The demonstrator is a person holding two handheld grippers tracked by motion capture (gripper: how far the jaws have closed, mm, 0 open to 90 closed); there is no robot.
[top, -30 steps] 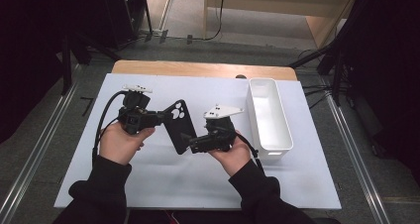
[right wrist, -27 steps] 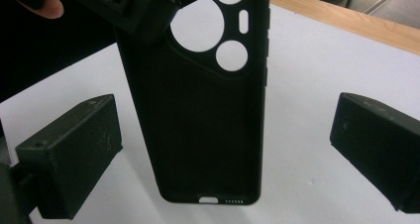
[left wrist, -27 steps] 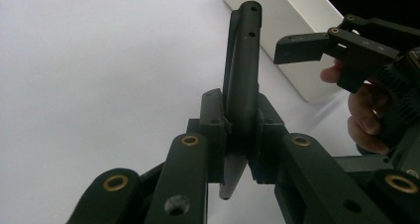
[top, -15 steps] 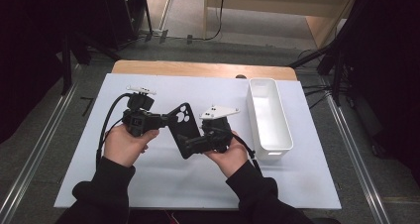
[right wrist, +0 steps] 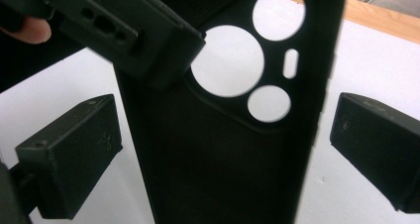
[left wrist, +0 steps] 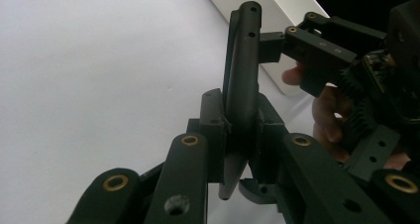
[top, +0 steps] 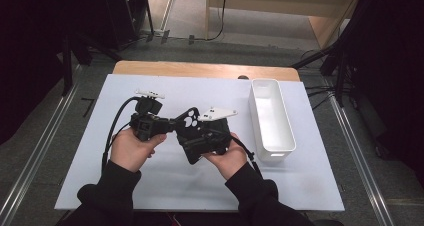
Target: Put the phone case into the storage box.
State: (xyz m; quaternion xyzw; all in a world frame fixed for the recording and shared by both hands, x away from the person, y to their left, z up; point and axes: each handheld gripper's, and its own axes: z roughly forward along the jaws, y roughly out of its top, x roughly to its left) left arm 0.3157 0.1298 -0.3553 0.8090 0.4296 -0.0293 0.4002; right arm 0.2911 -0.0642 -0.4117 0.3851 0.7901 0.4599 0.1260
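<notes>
A black phone case (top: 191, 130) with round camera cutouts hangs above the white mat between both hands. My left gripper (top: 169, 124) is shut on one long edge of it; in the left gripper view both jaws clamp the case (left wrist: 242, 70) edge-on. My right gripper (top: 196, 145) is open. In the right gripper view its pads (right wrist: 69, 154) stand wide on either side of the case (right wrist: 223, 174), with a gap on each side. One jaw of the left gripper (right wrist: 124, 26) shows there at the top left.
A long white bin (top: 272, 117) stands on the mat's right side, close to my right hand. The white mat (top: 90, 151) covers a wooden table (top: 200, 69). Dark stands and cables lie on the floor beyond.
Both hands have drawn a little closer together near the mat's middle, the right gripper shifting left around the case. The left gripper has kept its hold.
</notes>
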